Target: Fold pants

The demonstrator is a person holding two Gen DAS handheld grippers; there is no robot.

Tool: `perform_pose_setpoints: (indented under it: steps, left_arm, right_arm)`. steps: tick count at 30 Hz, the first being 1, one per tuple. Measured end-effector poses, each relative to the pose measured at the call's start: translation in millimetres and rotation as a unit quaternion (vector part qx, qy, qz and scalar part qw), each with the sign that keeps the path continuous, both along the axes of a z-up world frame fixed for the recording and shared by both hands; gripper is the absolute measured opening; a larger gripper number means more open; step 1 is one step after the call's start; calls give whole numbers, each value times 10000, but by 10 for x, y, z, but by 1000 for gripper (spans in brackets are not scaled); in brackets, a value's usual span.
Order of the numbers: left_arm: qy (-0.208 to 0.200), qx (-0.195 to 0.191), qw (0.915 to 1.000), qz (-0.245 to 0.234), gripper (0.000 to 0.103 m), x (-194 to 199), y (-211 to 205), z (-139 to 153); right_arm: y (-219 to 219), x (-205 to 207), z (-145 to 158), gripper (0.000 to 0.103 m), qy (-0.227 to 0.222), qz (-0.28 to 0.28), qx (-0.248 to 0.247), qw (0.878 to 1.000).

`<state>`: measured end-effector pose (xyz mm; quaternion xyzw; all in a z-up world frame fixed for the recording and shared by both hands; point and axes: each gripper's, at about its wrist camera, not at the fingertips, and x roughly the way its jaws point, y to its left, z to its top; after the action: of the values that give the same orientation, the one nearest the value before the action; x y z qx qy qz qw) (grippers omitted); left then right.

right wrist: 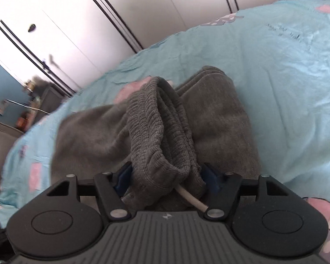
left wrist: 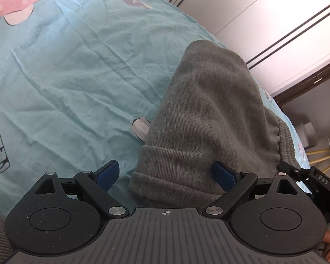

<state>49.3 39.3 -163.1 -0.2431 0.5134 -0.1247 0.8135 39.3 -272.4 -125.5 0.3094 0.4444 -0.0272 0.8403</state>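
Grey knit pants (left wrist: 209, 110) lie folded lengthwise on a light blue bed sheet (left wrist: 66, 77). My left gripper (left wrist: 166, 172) is open wide over the ribbed leg cuff (left wrist: 176, 189). The cuff lies between the blue pads, and the left pad stands clear of it. In the right wrist view the pants (right wrist: 220, 121) run away from me. Their gathered waistband (right wrist: 160, 127) rises as a ridge between the pads of my right gripper (right wrist: 167, 176). Its jaws stand wide, and the cloth fills the gap without looking squeezed. A pale drawstring (right wrist: 191, 200) pokes out toward the camera.
The sheet carries mushroom (left wrist: 17, 2) and crown prints and is wrinkled. White wardrobe doors (right wrist: 143, 4) stand behind the bed. A dresser with clutter (right wrist: 39, 96) is at the left. A black part of the other tool (left wrist: 308, 176) shows beside the waistband.
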Motion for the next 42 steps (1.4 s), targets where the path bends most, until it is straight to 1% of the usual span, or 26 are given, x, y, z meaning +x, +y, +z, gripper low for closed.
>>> perform_pose_setpoints:
  steps: [1, 2, 3, 6, 7, 9, 11, 12, 15, 18, 19, 20, 21, 22, 23, 25, 27, 29, 30, 31, 33, 36, 37, 39, 41, 42]
  left_arm:
    - [19, 4, 10000, 1, 96, 5, -4, -6]
    - [45, 19, 10000, 4, 96, 10, -9, -14]
    - [50, 33, 10000, -1, 96, 12, -16, -20]
    - [65, 106, 9999, 0, 96, 16, -35, -32]
    - [68, 144, 9999, 28, 96, 17, -36, -34]
    - [97, 212, 9997, 84, 96, 23, -35, -47]
    - [95, 244, 9996, 91, 96, 25, -38, -52]
    - [75, 296, 9995, 98, 96, 21, -44, -49]
    - [-10, 391, 9992, 104, 96, -2, -51, -21]
    - [-36, 366, 9993, 9, 97, 0, -65, -13]
    - [-31, 432, 9991, -24, 97, 5, -84, -15]
    - [-32, 536, 9986, -14, 97, 8, -100, -18]
    - [-24, 589, 9983, -25, 97, 14, -109, -23]
    - [9, 569, 9984, -42, 97, 19, -108, -28]
    - [29, 569, 9984, -3, 97, 11, -98, -29]
    - [23, 518, 9986, 66, 97, -10, -54, -21]
    - [87, 441, 9989, 104, 97, -1, -35, -28]
    - [143, 441, 9989, 104, 97, 13, -47, -36]
    - [148, 449, 9988, 91, 97, 15, -53, -37]
    - [141, 461, 9988, 85, 97, 11, -53, -34]
    - [133, 439, 9989, 106, 97, 4, -59, -25]
    - [140, 369, 9991, 138, 97, -23, -27, -8]
    - [146, 348, 9992, 144, 97, -32, -9, -4]
    - [171, 309, 9992, 164, 97, -39, 12, -6]
    - [205, 291, 9992, 170, 97, -28, 15, -15]
    - [219, 295, 9992, 161, 97, -22, 11, -21]
  right_arm:
    - [-54, 51, -65, 81, 85, 52, 94, 9999]
    - [-66, 113, -129, 93, 165, 162, 200, 9995]
    - [-55, 157, -171, 98, 206, 284, 294, 9990]
    - [30, 288, -262, 98, 392, 380, 116, 9984]
    - [69, 303, -257, 95, 407, 386, 13, 9984]
    - [131, 262, -179, 61, 353, 329, -247, 9985]
    - [83, 116, -84, 52, 69, 152, 57, 9998]
    - [48, 40, -34, 42, -39, 28, 196, 9998]
    - [20, -185, 234, 40, -442, -332, 206, 9983]
    - [20, -444, 482, 40, -877, -579, -297, 9940]
    - [32, -495, 492, 41, -881, -598, -578, 9926]
    - [25, -504, 441, 48, -746, -660, -699, 9926]
    - [3, -460, 322, 60, -411, -673, -708, 9944]
    - [-36, -402, 167, 65, 93, -671, -688, 9953]
    - [-91, -392, 46, 67, 521, -756, -552, 9942]
    - [-211, -613, 102, 73, 161, -1204, 137, 9925]
    - [-306, -883, 240, 85, -429, -1674, 732, 9822]
    - [-373, -1077, 324, 86, -867, -1929, 1205, 9699]
    - [-371, -1106, 329, 86, -920, -1882, 1286, 9693]
    - [-358, -1099, 324, 86, -850, -1731, 1196, 9739]
    - [-316, -1064, 285, 86, -528, -1658, 858, 9810]
    - [-218, -946, 119, 86, -436, -1483, 1321, 9791]
    - [-174, -875, 95, 86, -419, -1384, 1358, 9801]
    - [-74, -802, 133, 86, -319, -1211, 1280, 9838]
    - [23, -765, 240, 86, -562, -991, 1432, 9831]
    - [51, -743, 284, 86, -561, -1003, 1372, 9839]
